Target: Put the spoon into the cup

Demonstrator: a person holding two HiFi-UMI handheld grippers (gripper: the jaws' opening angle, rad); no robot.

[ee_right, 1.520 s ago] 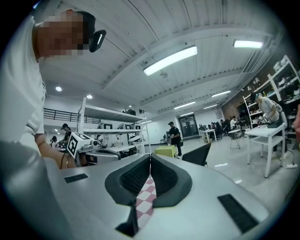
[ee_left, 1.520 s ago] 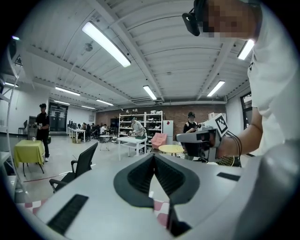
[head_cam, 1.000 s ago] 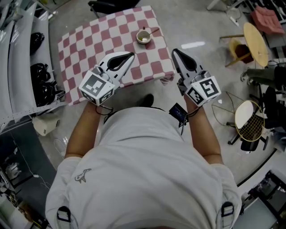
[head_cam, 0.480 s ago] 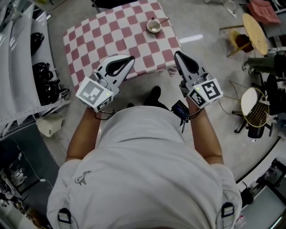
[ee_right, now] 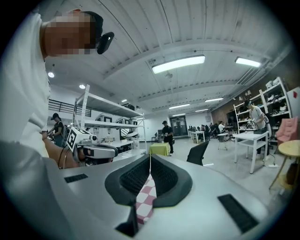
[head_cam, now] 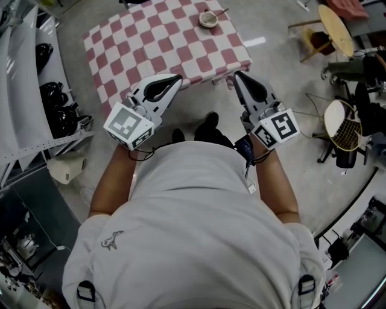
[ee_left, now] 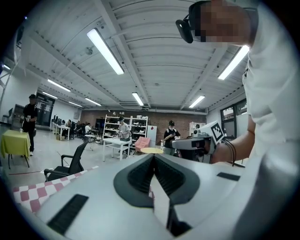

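Note:
A small pale cup stands near the far right corner of the red-and-white checked table, at the top of the head view. A spoon rests in it, its handle sticking out over the rim to the right. My left gripper and right gripper are held close to my body, short of the table's near edge and far from the cup. Both are shut with nothing between the jaws. In the left gripper view and the right gripper view the jaws meet, with hall and ceiling beyond.
Grey shelving with dark items runs along the left. A round yellow table and a racket-like stand sit at the right. My dark shoes are on the concrete floor below the table's edge. People stand far off in the hall.
The table with the cup has slid up and away in the head view as I stepped back. Both grippers stay shut and keep their place before my body.

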